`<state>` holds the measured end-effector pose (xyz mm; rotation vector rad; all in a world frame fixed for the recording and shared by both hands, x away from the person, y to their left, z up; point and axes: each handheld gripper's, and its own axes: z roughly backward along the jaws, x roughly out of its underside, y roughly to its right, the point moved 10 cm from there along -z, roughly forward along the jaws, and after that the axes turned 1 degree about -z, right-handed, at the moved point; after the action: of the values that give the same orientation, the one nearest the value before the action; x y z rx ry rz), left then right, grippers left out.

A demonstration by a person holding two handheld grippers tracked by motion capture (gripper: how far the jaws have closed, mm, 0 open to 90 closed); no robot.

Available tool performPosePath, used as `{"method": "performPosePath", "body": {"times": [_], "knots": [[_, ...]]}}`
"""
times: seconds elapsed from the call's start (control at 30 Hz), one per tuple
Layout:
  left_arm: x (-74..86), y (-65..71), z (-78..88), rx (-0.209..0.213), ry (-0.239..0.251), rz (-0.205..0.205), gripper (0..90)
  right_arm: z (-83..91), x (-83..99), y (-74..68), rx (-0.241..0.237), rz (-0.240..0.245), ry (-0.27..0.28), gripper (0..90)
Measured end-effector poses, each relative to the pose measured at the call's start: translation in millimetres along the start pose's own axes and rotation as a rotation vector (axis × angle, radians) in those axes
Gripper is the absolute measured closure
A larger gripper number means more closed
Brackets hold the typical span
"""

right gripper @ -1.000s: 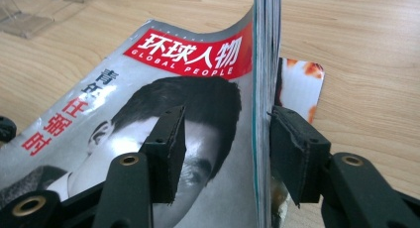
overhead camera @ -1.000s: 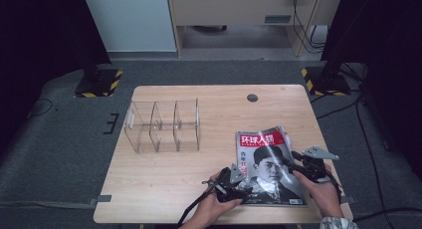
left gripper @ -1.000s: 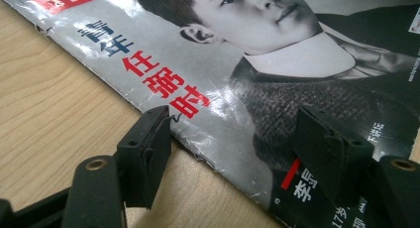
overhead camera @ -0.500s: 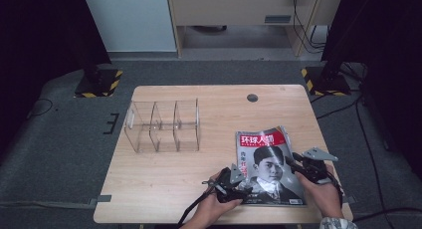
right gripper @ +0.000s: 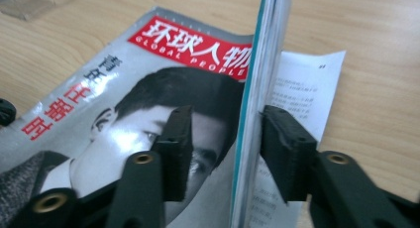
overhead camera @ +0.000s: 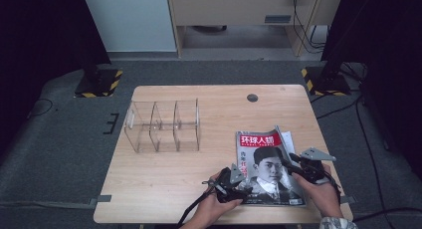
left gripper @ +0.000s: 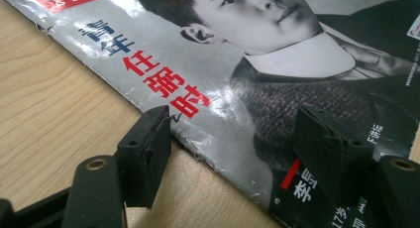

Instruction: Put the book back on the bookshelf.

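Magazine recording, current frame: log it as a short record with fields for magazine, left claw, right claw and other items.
magazine: magazine at the table's near right, front cover lifted at its right edge
left claw: left claw open, jaws straddling the magazine's left edge
right claw: right claw jaws just opening, raised cover edge between them, one pad touching, no firm grip
other items: clear divider rack standing apart to the left
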<state>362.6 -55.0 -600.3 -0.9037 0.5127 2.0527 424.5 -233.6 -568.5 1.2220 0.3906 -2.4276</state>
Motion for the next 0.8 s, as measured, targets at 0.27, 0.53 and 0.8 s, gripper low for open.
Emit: {"method": "performPosePath", "body": {"times": [0.27,0.53,0.8], "knots": [[-0.1,-0.1,-0.1,-0.001,0.000,0.000,30.3,-13.0,17.9,5.1,-0.010,-0.035,-0.101,53.0],[-0.1,-0.2,-0.1,-0.001,0.000,-0.002,30.3,-14.1,16.1,-14.7,-0.088,-0.001,-0.106,54.3],[-0.2,-0.3,-0.1,0.000,0.000,-0.001,30.3,-18.7,22.9,-11.1,-0.076,0.001,-0.161,51.6]]}}
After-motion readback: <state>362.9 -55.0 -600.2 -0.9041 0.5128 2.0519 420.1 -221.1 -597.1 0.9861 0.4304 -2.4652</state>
